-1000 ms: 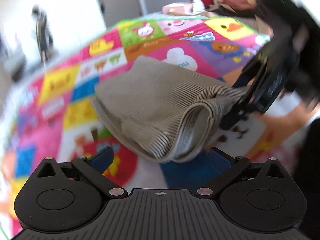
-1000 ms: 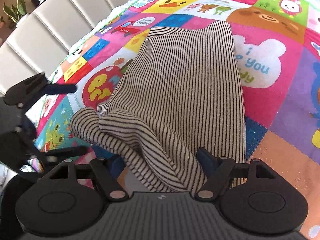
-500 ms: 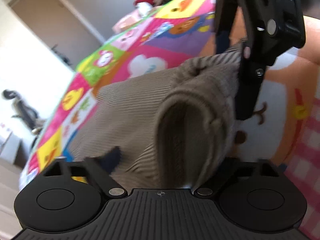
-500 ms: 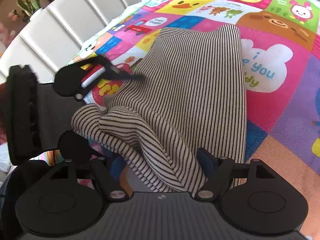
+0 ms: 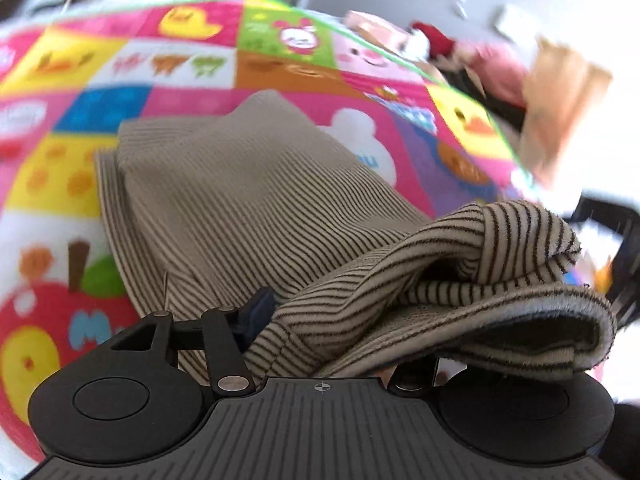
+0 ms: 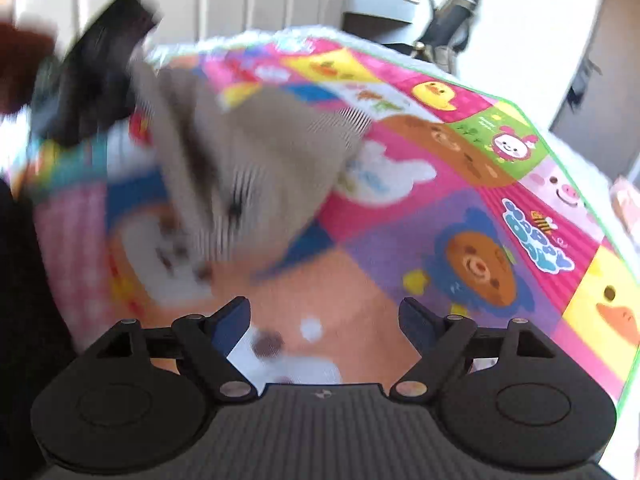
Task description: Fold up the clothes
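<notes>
A cartoon-patchwork play mat [image 6: 460, 208] covers the surface — white walls behind. The striped garment [image 5: 248, 200] lies on it, one bunched edge clamped in the left gripper [image 5: 332, 320]. The right gripper [image 6: 324, 316] gapes, holding nothing.

Striped garment [image 5: 256, 200] in left tongs [image 5: 336, 320]

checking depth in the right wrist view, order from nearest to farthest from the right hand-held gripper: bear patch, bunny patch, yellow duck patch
1. Bear patch, just ahead, to the right.
2. Bunny patch, mid-mat, beside the striped garment.
3. Yellow duck patch, near the mat's far edge.
</notes>
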The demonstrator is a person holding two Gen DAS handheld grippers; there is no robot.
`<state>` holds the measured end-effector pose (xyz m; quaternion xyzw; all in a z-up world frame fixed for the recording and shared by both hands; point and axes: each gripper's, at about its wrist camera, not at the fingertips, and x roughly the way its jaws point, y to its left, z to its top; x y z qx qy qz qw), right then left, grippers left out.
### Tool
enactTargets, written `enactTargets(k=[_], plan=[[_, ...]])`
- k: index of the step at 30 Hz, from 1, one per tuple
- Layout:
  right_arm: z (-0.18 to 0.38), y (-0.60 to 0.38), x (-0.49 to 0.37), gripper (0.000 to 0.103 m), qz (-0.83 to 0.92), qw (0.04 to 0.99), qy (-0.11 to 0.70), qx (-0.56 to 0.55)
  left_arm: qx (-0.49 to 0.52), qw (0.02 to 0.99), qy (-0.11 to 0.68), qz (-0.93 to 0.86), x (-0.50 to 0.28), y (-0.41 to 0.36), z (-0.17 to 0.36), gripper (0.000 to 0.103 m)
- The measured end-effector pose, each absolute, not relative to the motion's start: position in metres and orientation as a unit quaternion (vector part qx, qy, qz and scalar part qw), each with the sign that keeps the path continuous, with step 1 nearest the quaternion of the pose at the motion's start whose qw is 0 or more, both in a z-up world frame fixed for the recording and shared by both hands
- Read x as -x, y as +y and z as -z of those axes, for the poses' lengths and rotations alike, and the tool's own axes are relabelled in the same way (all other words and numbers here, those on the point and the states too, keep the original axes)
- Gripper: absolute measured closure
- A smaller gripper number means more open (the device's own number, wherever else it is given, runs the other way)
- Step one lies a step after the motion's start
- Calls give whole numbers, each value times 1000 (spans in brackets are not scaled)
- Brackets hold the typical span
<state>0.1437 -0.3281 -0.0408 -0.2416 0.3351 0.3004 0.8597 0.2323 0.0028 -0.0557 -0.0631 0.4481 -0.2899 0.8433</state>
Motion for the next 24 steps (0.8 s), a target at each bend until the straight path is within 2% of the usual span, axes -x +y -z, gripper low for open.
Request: enactTargets(k=[7,8,9,10,13,19,24], plan=[[57,-273,-169,24,-321,878,234,267,60,838,461,287,-236,2,55,43],[57,-264,-172,31,-334,873,226,275,49,840,459,286,-235,0,53,43],[55,-254,-174,51,-355,861,224,287,35,844,454,284,-232,-3,52,44],[54,-245,-174,60,-371,849,224,301,17,848,449,281,-227,-5,50,46],[53,-232,-166,72,-395,823,247,325,-35,856,437,275,-209,-10,46,47],[34,-228,-137,75,-425,788,300,329,-35,816,472,331,-178,-8,48,47],[-23,-242,-112,75,-458,774,308,311,12,762,495,418,-147,4,37,47]])
